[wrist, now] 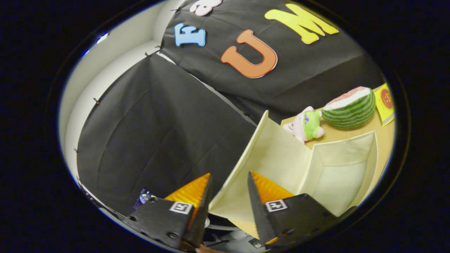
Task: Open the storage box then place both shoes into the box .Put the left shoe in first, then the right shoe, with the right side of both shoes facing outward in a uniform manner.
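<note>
Sharply tilted, the gripper (229, 177) holds its fingers apart around the storage box's (337, 165) raised lid (262, 154), not pressing it.

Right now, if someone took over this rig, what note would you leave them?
Gripper: fingers apart, the lid of the storage box standing between them, edge-on; whether they press on it I cannot tell.
Box: open on the table, inside bare as far as visible. A plush toy and a watermelon toy sit behind it.
Done: box opened.
Left: left shoe in, then right shoe.
</note>
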